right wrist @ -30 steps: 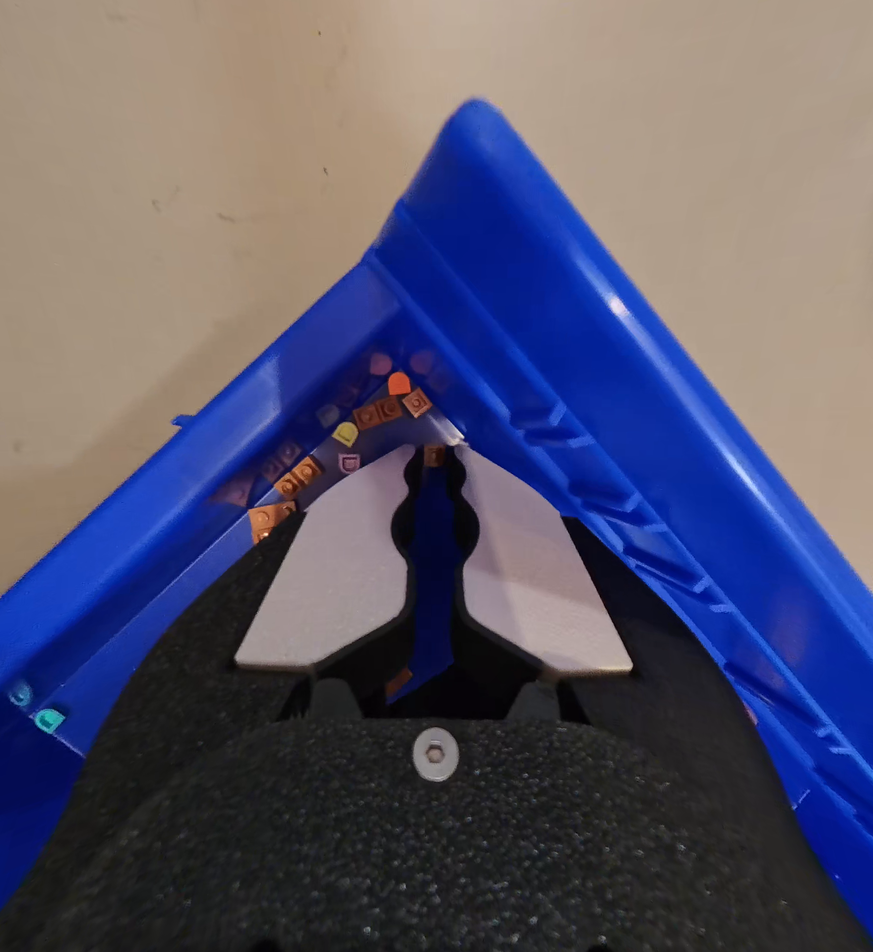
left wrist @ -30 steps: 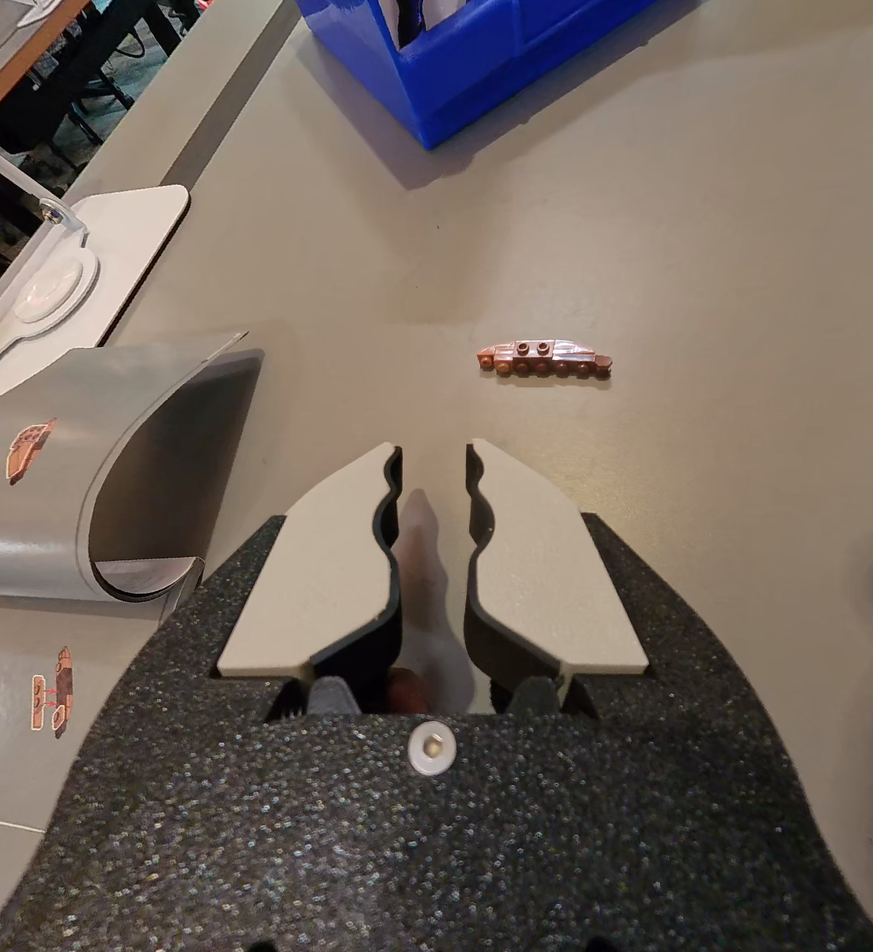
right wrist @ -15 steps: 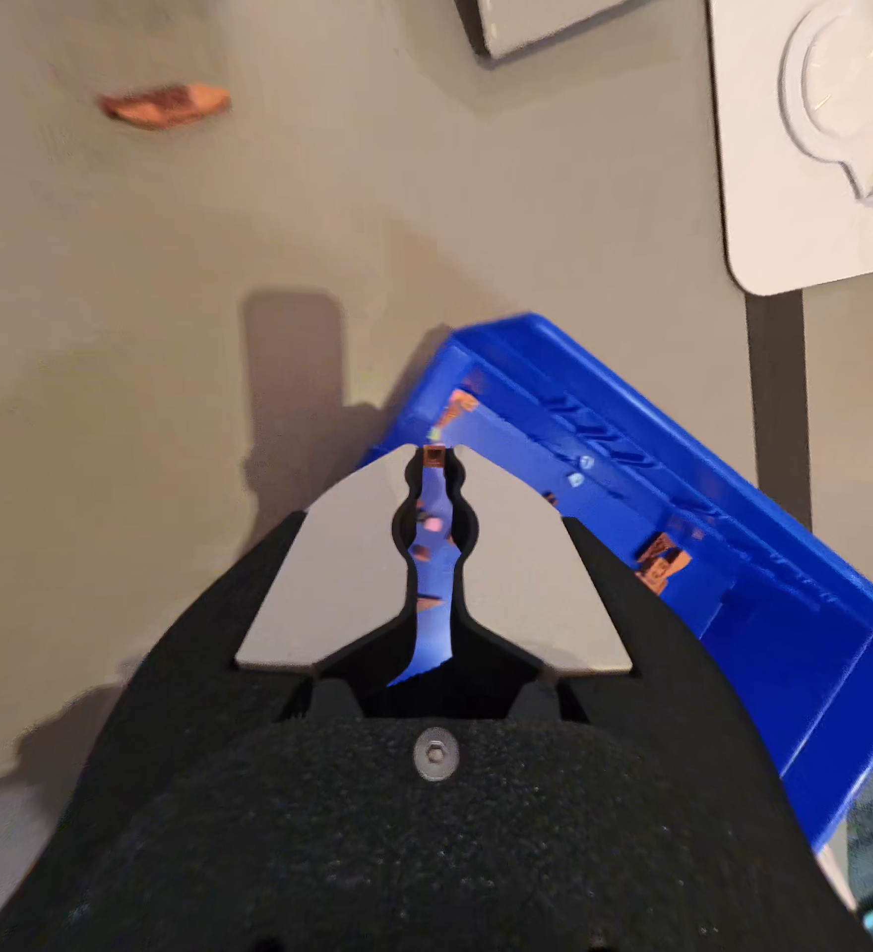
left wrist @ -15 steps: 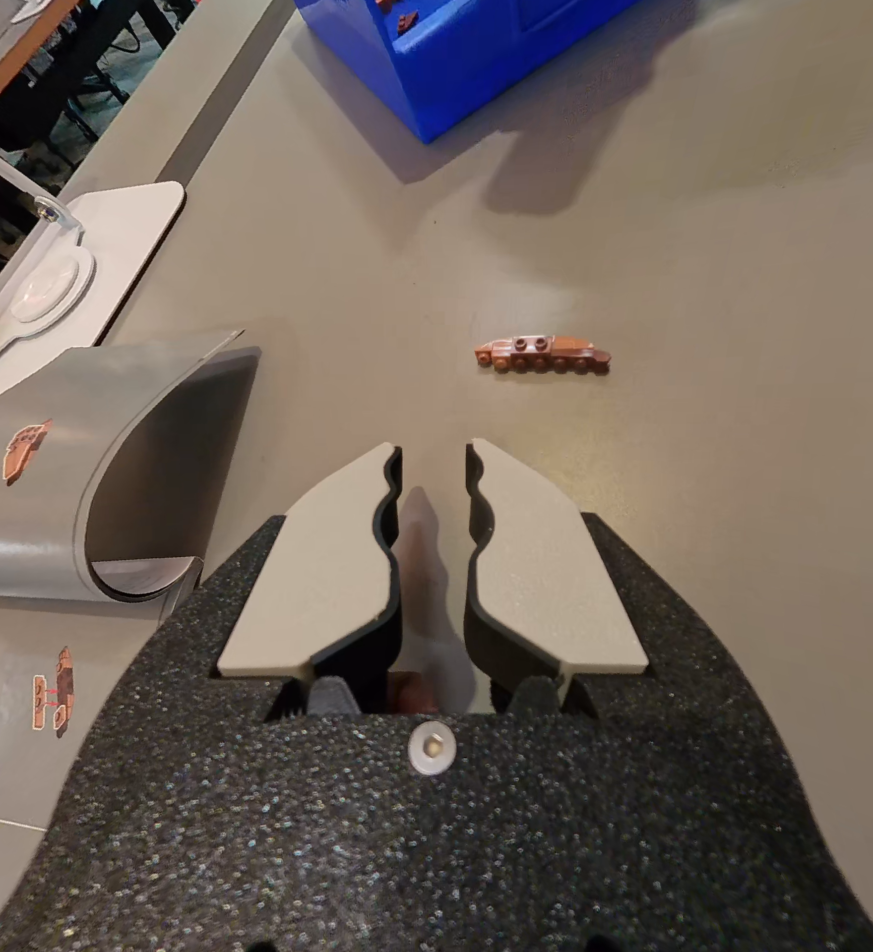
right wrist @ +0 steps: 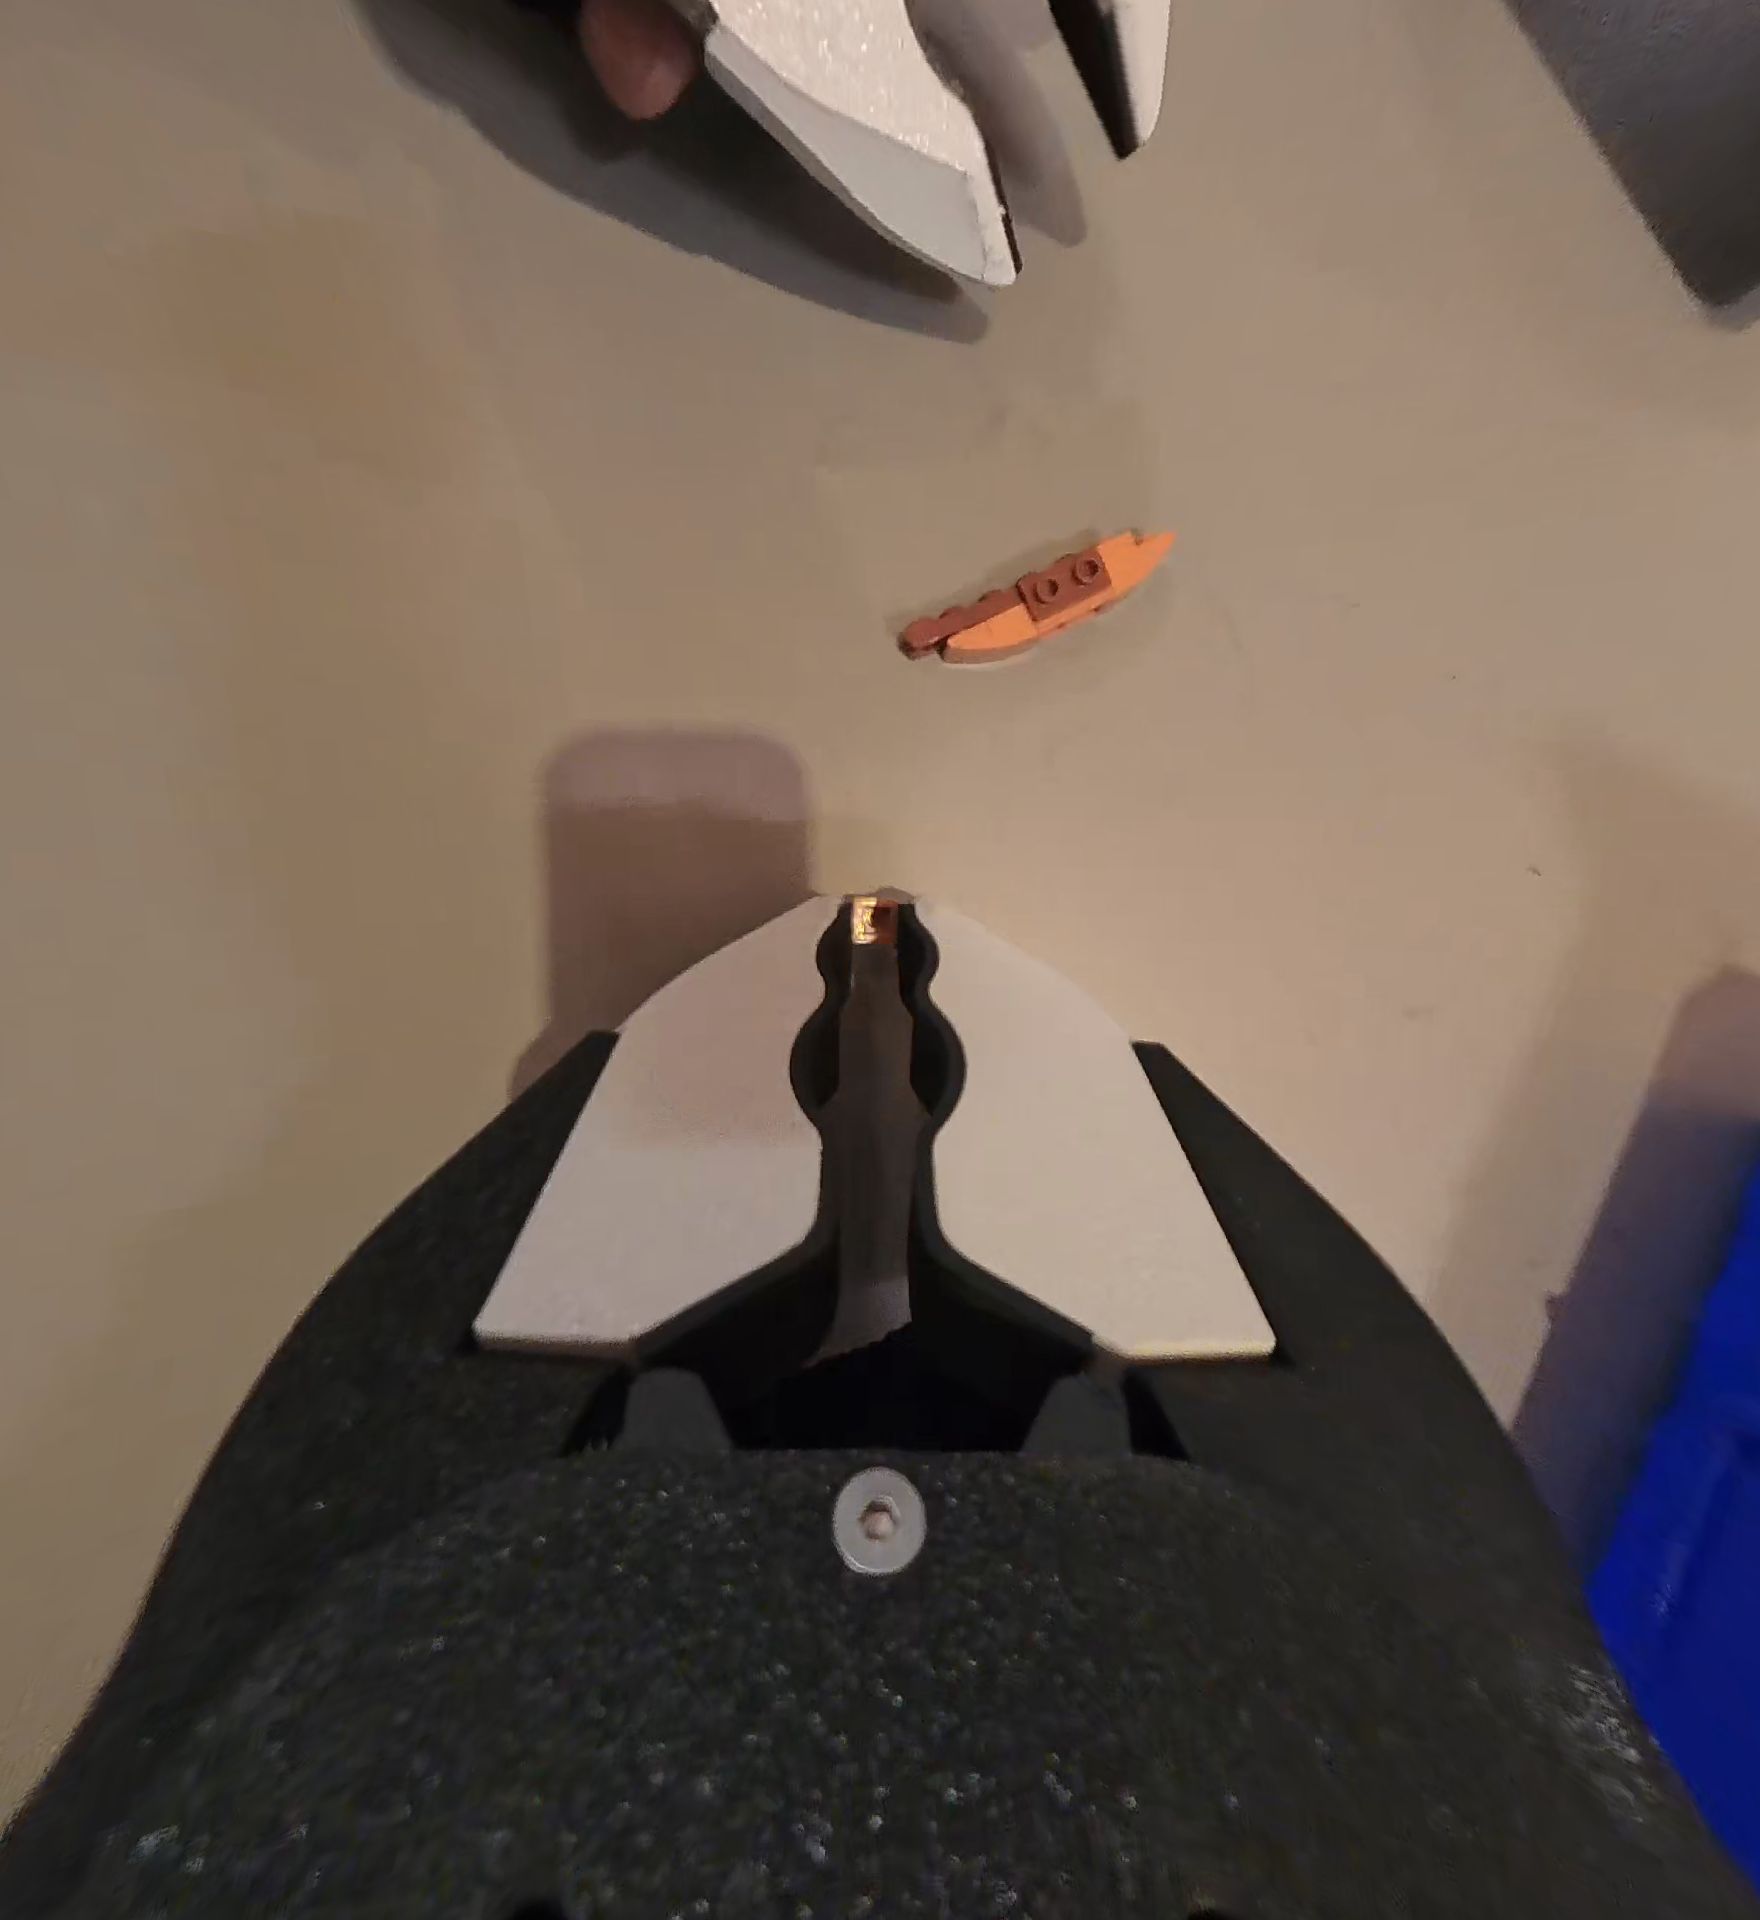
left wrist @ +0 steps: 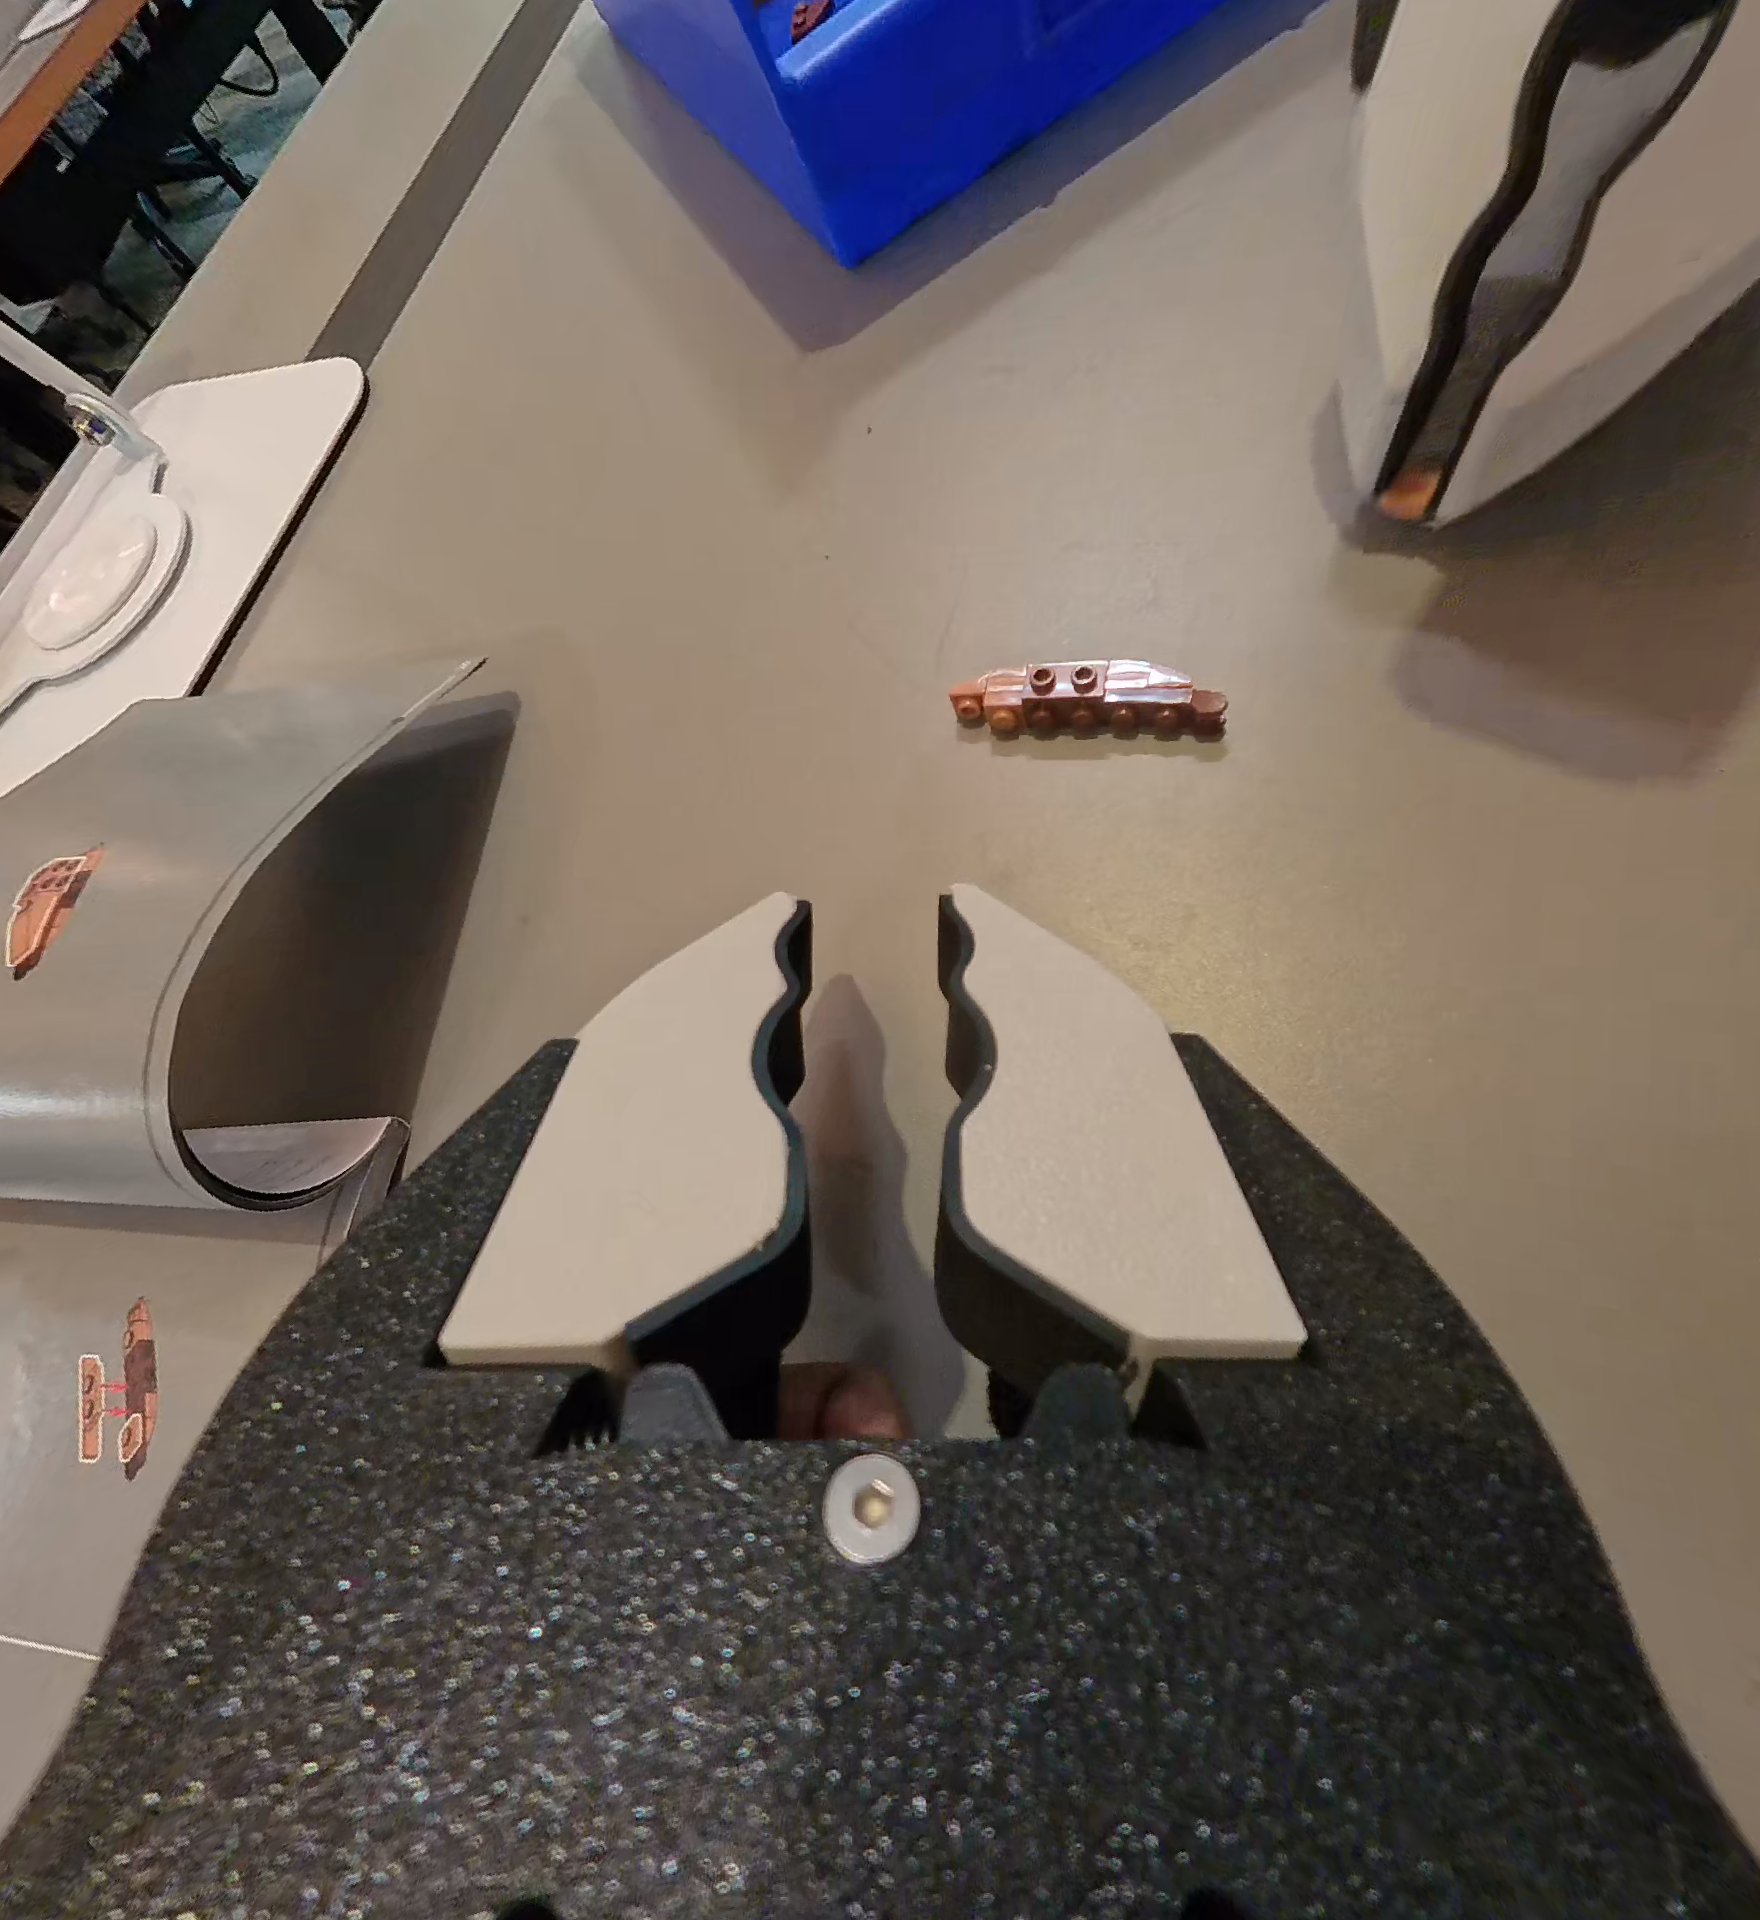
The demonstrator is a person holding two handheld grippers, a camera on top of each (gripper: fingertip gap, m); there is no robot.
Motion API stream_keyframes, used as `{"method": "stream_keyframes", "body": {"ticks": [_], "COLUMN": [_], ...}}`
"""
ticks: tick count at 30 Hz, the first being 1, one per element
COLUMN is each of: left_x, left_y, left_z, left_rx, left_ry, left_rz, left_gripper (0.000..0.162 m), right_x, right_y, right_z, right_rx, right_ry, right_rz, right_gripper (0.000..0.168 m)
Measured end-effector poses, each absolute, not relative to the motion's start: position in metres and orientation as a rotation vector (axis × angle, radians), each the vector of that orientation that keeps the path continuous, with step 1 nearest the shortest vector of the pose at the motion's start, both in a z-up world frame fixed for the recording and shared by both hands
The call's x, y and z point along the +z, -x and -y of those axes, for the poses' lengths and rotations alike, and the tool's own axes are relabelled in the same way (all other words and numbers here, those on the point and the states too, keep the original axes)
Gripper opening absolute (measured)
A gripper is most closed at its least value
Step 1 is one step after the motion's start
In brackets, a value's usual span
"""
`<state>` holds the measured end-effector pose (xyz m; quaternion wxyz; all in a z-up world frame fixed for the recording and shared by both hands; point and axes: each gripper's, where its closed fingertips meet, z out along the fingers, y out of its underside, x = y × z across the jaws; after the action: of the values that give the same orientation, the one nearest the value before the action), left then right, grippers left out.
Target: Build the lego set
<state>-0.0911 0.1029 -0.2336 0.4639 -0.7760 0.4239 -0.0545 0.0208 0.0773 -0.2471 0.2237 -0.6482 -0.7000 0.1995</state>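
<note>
My right gripper [right wrist: 878, 906] is nearly closed, its tips pinching one tiny brown brick [right wrist: 874, 921], and it hangs just above the bench [right wrist: 284, 582]. My left gripper [left wrist: 874, 914] stands narrowly apart with nothing between its fingers, only bare bench showing through the gap.

I take the little brown build [left wrist: 1086, 700] as my landmark: one low strip of joined bricks with two studs showing on top, lying flat on the bench. My left gripper is near it, pointing just to its left side. In the left wrist view my right gripper [left wrist: 1416, 488] is off to the right of the build and a little beyond it, apart from it, the brick visible at its tip. In the right wrist view the build [right wrist: 1037, 611] lies ahead of the pinched brick, not touching it, with the left gripper [right wrist: 1052, 208] beyond.

One blue bin [left wrist: 917, 125] sits beyond the build, with small pieces inside. One instruction booklet [left wrist: 55, 1039], its page curled over, lies well to the build's left, and one white stand base [left wrist: 232, 457] sits beyond the booklet.
</note>
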Motion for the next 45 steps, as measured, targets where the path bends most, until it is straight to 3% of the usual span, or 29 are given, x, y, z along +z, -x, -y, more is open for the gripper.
{"method": "stream_keyframes", "body": {"ticks": [10,14,26,37,45], "left_x": [-0.234,-0.234,-0.234,-0.236,-0.236], "left_y": [0.091,0.091,0.091,0.092,0.092], "left_z": [-0.102,-0.102,-0.103,-0.106,-0.105], "left_rx": [-0.136,-0.136,-0.148,-0.169,-0.184], "left_ry": [1.907,1.906,1.913,1.943,1.946], "left_rz": [-1.045,-1.046,-1.046,-1.025,-1.032], "left_gripper": [0.023,0.023,0.022,0.023,0.023], "right_x": [-0.244,-0.216,-0.118,-0.15,-0.159], "right_y": [-0.021,-0.036,-0.159,-0.213,-0.218], "right_z": [-0.08,-0.088,-0.21,-0.358,-0.363], "right_rx": [0.565,0.538,0.174,-0.095,-0.036], "right_ry": [1.765,1.753,1.793,1.913,1.919], "right_rz": [1.918,1.875,1.699,1.78,1.873], "right_gripper": [0.017,0.025,0.023,0.022,0.024]}}
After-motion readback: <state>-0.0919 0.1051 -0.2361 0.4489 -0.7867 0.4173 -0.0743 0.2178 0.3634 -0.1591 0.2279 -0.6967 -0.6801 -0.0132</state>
